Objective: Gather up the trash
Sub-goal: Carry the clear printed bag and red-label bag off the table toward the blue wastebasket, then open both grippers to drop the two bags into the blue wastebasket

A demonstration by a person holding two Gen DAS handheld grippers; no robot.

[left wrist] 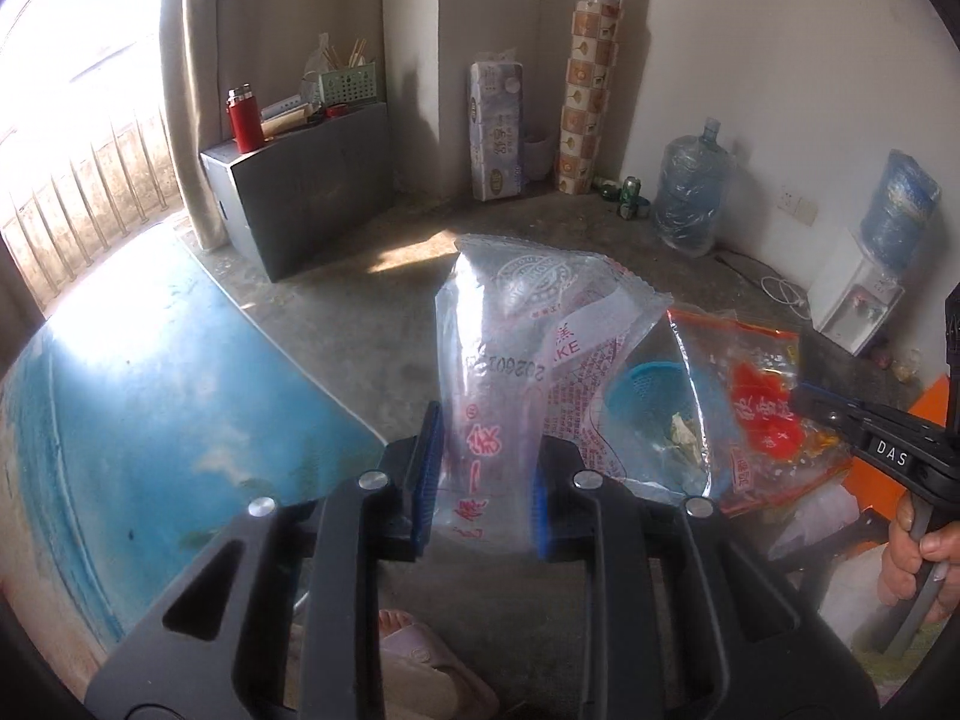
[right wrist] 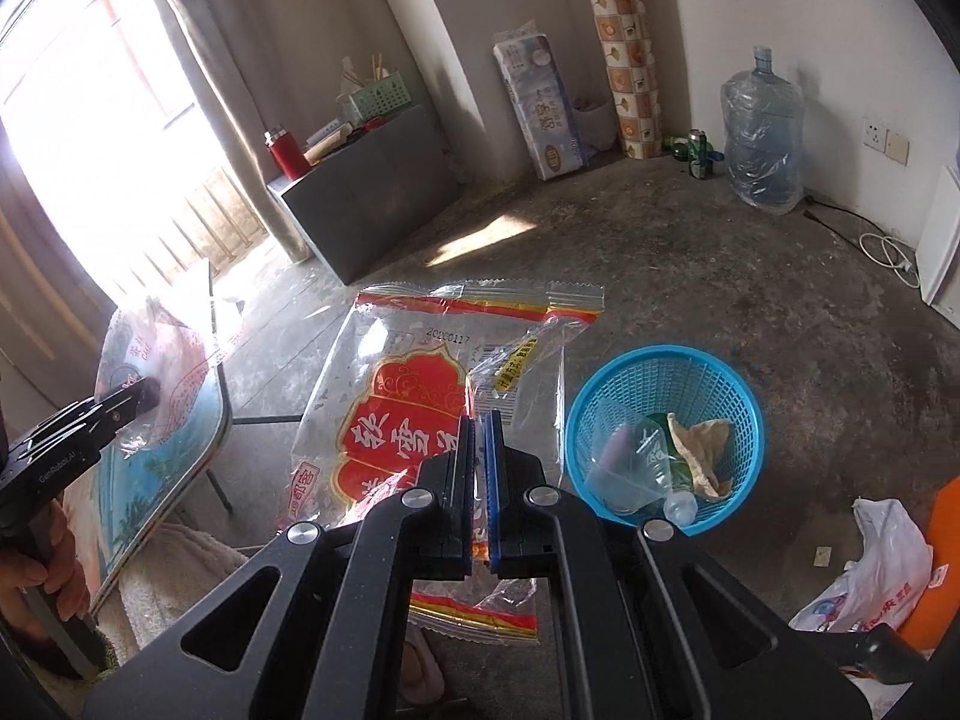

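Note:
My left gripper (left wrist: 483, 474) is shut on a clear plastic wrapper with pink print (left wrist: 522, 348) and holds it up above the floor; it also shows in the right wrist view (right wrist: 159, 360). My right gripper (right wrist: 479, 480) is shut on a clear wrapper with a red and gold label (right wrist: 408, 420), also seen in the left wrist view (left wrist: 756, 414). A blue mesh basket (right wrist: 738, 384) stands on the floor just right of the right gripper. It holds a plastic bottle (right wrist: 654, 480), clear plastic and crumpled paper (right wrist: 708, 444).
A table with a blue printed top (left wrist: 150, 408) is at the left. A grey box (right wrist: 372, 192), tissue packs (right wrist: 543, 108), cans and a water jug (right wrist: 762, 126) line the far wall. A white plastic bag (right wrist: 870, 582) lies at the right. My slippered foot (left wrist: 420, 660) is below.

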